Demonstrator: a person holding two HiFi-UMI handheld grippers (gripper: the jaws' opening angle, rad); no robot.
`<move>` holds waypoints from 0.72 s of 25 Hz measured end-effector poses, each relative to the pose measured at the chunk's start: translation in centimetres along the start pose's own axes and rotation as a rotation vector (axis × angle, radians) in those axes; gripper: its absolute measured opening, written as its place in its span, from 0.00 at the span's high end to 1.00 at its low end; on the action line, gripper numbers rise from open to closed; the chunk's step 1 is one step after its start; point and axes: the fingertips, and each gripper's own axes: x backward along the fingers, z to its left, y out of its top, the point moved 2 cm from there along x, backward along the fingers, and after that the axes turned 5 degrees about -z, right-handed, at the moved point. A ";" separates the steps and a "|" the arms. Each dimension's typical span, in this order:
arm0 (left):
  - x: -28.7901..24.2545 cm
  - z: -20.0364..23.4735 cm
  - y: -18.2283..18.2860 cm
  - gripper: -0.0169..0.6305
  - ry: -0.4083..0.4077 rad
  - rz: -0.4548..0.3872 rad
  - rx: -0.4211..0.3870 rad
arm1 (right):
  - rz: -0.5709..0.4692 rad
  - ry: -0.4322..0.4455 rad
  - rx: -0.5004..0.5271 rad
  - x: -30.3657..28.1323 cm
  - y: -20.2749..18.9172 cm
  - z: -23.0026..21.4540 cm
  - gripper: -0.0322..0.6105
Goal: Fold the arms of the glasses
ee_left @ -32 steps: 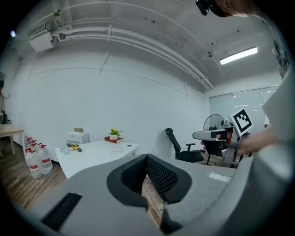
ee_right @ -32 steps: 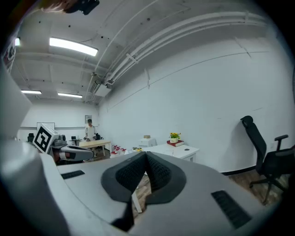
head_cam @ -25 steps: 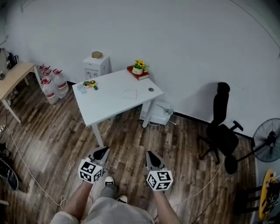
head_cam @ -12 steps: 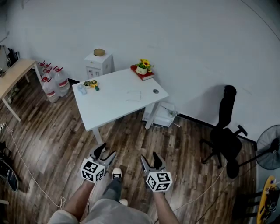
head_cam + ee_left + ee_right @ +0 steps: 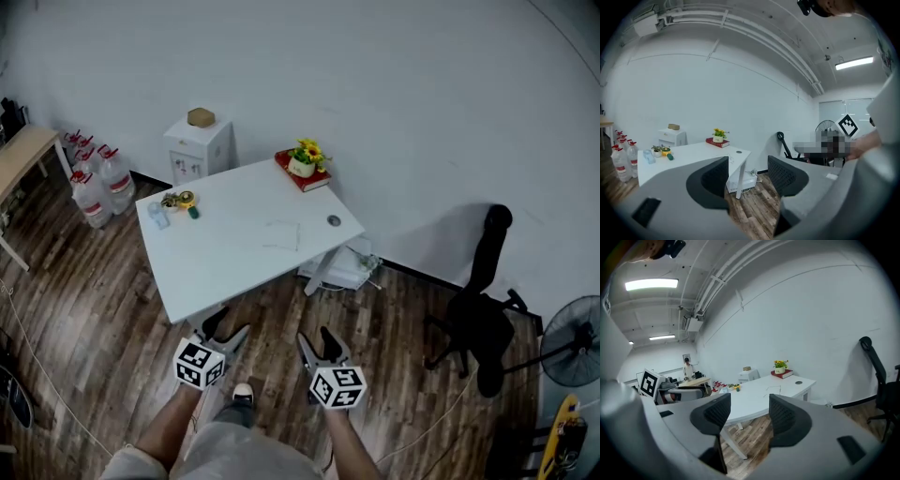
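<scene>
On the white rectangular bench (image 5: 216, 272), as seen in the head view, the thin clear-framed glasses (image 5: 283, 235) are found near the middle, long axis too faint to tell, well ahead of both claws and judged slightly nearer the right claw (image 5: 314, 336) than the left claw (image 5: 228, 326); a white pot of yellow flowers (image 5: 300, 169) is set on a red book (image 5: 319, 180) at the far corner. Along the left gripper view, that claw's jaws, just opened, are shown apart with nothing between them. Along the right gripper view, its jaws, just drawn in slightly, are likewise apart and empty, the glasses lying far beyond their tips.
</scene>
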 end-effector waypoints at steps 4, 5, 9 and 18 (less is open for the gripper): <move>-4.1 4.2 1.4 0.59 -0.009 0.000 0.015 | 0.000 -0.023 -0.007 -5.1 2.4 -1.6 0.58; -5.1 5.0 1.6 0.59 -0.015 0.005 0.016 | -0.004 -0.029 -0.014 -6.1 2.9 -1.9 0.58; -8.5 7.3 1.5 0.59 -0.048 0.027 0.023 | -0.008 -0.049 -0.038 -9.6 3.7 -3.4 0.58; -13.9 11.7 0.7 0.59 -0.055 0.077 0.038 | 0.040 -0.063 -0.087 -16.7 3.2 -7.7 0.61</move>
